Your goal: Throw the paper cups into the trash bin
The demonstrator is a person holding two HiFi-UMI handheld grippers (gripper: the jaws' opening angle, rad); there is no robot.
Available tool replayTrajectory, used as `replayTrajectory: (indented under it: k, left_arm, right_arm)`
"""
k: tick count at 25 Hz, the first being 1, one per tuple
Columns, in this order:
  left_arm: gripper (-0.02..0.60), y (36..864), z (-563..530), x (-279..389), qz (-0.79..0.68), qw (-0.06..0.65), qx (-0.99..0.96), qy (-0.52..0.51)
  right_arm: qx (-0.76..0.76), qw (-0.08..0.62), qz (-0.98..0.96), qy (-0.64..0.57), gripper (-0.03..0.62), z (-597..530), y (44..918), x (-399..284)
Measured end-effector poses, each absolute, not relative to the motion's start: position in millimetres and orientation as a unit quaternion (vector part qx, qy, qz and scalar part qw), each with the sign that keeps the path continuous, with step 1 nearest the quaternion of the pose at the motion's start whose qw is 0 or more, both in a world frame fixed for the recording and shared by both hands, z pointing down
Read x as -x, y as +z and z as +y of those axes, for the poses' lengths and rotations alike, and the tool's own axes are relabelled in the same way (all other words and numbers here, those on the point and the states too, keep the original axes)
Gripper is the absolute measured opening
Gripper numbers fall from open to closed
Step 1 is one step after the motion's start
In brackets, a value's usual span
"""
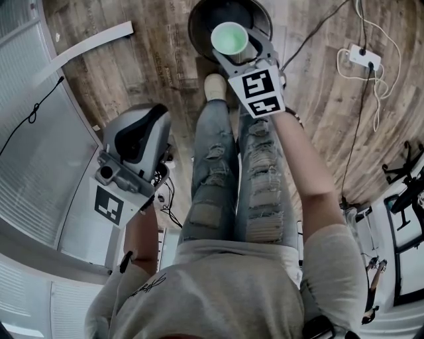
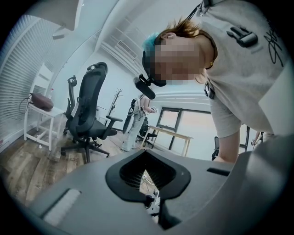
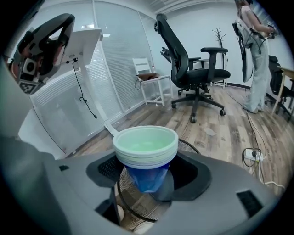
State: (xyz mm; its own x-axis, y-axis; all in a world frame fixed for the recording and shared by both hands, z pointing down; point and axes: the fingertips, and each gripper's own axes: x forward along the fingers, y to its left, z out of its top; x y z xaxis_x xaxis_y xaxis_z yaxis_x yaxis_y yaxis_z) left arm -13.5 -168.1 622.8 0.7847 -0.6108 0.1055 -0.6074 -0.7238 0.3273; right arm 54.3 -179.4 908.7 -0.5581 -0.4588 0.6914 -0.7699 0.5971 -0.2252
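Writing: The only marks I can make out are the black-and-white square patterns on my right marker cube and my left marker cube. A line of script on my shirt is too small to read.
Right jaws: My right gripper has its jaws part-way apart and clamped on the blue side of the paper cups, below the rims.
Paper cups: A nested stack, upright and mouth up, pale green inside and blue outside, with several rims packed close at the top.
Where the cups are: In the head view they hang directly above the round black mesh trash bin, which stands on the wood floor ahead of my shoe.
Left jaws: My left gripper has its jaws together with only a thin slit between them, and they hold nothing. It is raised at my left side, tipped up toward me and well apart from the bin.
Hard to make out: My right jaws cover the base of the stack, and I cannot count the cups. The cups and gripper hide most of the bin's inside. My left gripper's view is filled by its own grey body.
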Motion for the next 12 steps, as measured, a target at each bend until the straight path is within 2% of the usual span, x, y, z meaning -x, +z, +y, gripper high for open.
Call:
replayTrajectory:
  k: [12]
  left_arm:
    - [0.003,630,-159,23,-0.338,0.180,-0.924,-0.001]
  right_arm:
    - [-0.350,0.348,-0.827,0.269,0.313,-173,962,-54]
